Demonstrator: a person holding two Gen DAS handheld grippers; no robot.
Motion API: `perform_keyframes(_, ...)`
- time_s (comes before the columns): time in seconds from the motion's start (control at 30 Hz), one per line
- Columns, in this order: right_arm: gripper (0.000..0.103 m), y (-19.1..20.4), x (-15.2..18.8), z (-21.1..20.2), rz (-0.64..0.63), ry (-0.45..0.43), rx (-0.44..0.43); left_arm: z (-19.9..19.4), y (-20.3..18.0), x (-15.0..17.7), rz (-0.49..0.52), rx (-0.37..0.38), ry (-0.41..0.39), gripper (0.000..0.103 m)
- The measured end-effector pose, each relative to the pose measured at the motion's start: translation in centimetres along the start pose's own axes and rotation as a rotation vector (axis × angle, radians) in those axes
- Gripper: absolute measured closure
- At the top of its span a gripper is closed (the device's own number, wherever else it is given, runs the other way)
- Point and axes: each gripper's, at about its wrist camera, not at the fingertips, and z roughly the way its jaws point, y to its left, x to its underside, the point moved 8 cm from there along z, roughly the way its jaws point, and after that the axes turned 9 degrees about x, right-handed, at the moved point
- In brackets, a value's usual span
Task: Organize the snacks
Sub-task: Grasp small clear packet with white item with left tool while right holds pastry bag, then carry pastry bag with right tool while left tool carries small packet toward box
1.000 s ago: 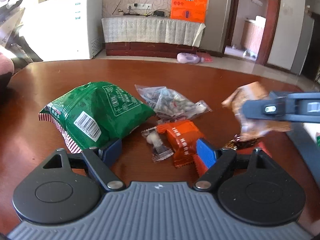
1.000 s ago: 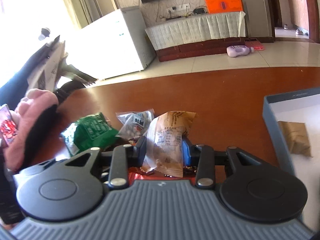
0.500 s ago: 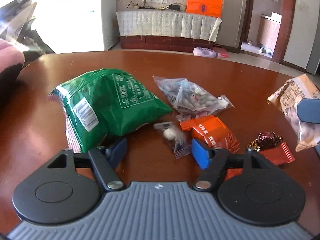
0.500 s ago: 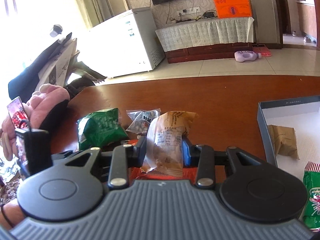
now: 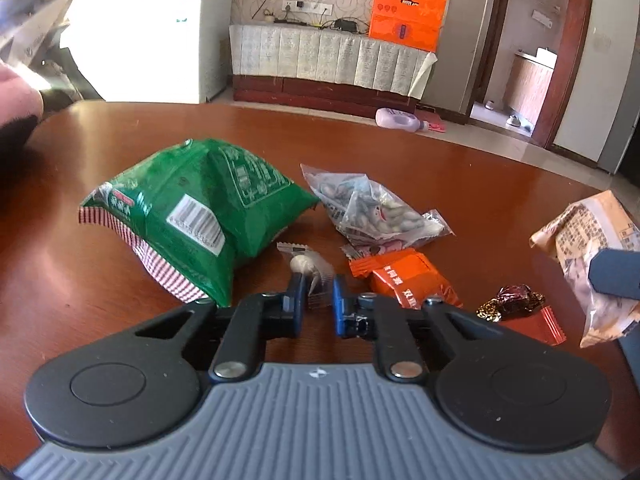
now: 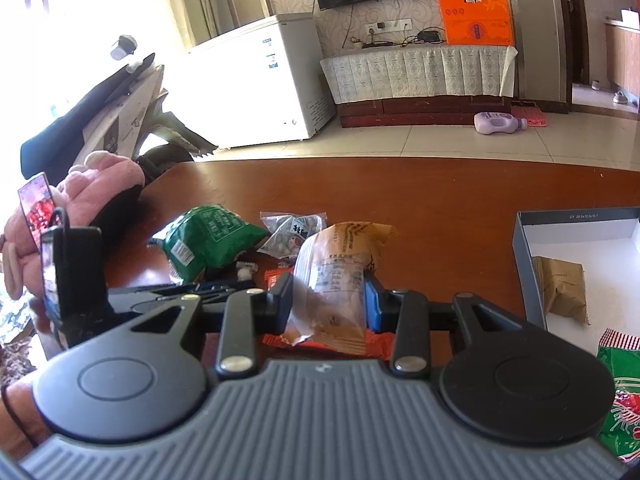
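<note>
Snacks crowding the desk point(image 5: 460, 168)
Left gripper point(image 5: 316, 300) jaws closing on small clear candy point(image 5: 306, 266), green bag point(image 5: 200, 216) left, orange packet point(image 5: 404, 276) right; right gripper point(image 6: 326, 300) clenches tan packet point(image 6: 336, 276).

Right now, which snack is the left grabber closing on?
On the round brown wooden table, find the big green crinkly bag. Beside its near corner lies a tiny clear wrapper with one white candy, between the closing left gripper jaws. It is the smallest, see-through packet, left of the orange one.
</note>
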Motion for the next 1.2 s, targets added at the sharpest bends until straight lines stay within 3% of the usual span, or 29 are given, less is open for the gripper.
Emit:
perform_keyframes(0.73,0.064,-0.8,2.3,-6.2,-0.022,-0.043,0.027,-4.6,-3.3,-0.1,0.093,-0.067,-0.056,0.086)
perform_keyframes(1.2,0.064,-1.8,3.2,-9.2,-0.014,-0.068,0.043,-5.1,-8.2,0.1,0.152,-0.019,-0.067,0.086)
